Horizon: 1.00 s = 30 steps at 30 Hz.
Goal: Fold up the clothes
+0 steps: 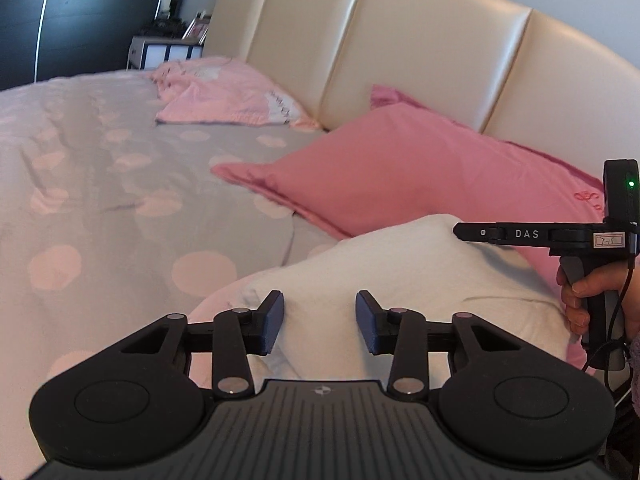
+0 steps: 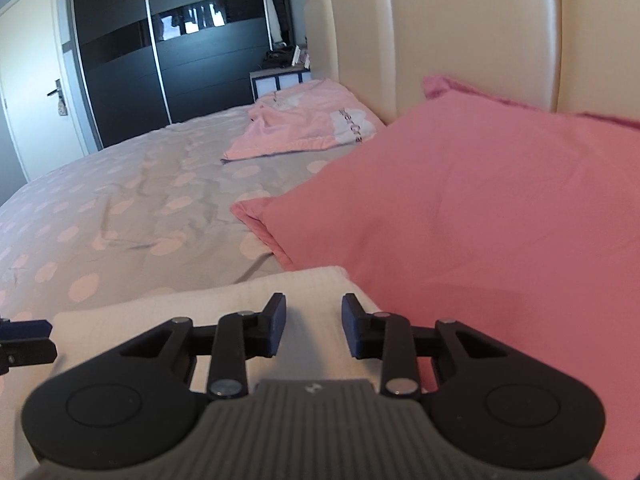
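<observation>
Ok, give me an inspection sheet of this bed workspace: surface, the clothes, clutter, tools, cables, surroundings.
Surface: bed cover, grey with pink dots, lightly creased.
Job's things: white garment bunched at the near edge beside the dark pink pillow; whether it overlaps the pillow cannot be told.
Clutter: light pink pillow further along the headboard.
Tools: left tool open, hovering over the white garment; right tool open over the same garment, gripping nothing.
Cables: a black cable hangs from the right tool's handle by the hand.
Surroundings: cream padded headboard, dark wardrobe, white door, bedside cabinet.
</observation>
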{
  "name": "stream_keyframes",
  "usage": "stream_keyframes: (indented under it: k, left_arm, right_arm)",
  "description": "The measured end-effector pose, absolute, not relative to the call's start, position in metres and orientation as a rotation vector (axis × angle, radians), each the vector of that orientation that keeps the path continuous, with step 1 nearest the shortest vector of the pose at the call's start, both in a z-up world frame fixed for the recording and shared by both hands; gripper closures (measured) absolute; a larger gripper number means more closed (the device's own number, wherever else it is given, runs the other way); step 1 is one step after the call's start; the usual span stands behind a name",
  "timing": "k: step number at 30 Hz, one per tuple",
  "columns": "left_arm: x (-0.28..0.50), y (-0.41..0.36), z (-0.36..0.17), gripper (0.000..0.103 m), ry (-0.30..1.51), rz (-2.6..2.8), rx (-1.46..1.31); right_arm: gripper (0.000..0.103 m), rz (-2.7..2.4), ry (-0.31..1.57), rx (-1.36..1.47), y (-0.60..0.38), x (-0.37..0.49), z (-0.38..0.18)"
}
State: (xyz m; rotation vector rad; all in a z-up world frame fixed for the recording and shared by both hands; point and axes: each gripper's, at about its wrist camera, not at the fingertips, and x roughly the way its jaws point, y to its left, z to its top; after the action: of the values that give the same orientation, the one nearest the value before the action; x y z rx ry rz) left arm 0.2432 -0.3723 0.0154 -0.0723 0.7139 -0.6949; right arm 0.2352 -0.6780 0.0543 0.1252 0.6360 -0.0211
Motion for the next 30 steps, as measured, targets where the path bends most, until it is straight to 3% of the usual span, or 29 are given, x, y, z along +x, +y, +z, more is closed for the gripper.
stream_keyframes:
  k: [6,12,14,18,20,27,30]
  left_arm:
    - [0.247,-0.372,-0.002,0.067,0.747,-0.687,-0.088]
    - [0.232,-0.367,0.015,0.065,0.703,-0.682,-0.062]
    - [0.224,-0.362,0.025,0.064,0.678,-0.682,-0.053]
    - [0.202,-0.346,0.049,0.061,0.635,-0.692,-0.059]
    - [0.190,-0.337,0.063,0.060,0.614,-0.701,-0.066]
    - [0.148,-0.296,0.108,0.057,0.569,-0.717,-0.042]
    - [0.131,-0.270,0.123,0.056,0.552,-0.701,-0.033]
  right_arm:
    - [0.069,-0.024,0.680,0.122,-0.681,0.243,0.028]
    - [0.067,-0.038,0.659,0.114,-0.679,0.235,0.034]
    - [0.056,-0.054,0.650,0.129,-0.679,0.229,0.043]
    - [0.053,-0.044,0.627,0.187,-0.674,0.213,0.066]
    - [0.045,-0.027,0.608,0.198,-0.667,0.203,0.080]
    - [0.042,0.086,0.560,0.131,-0.608,0.164,0.129]
    - [0.035,0.139,0.542,0.102,-0.581,0.147,0.150]
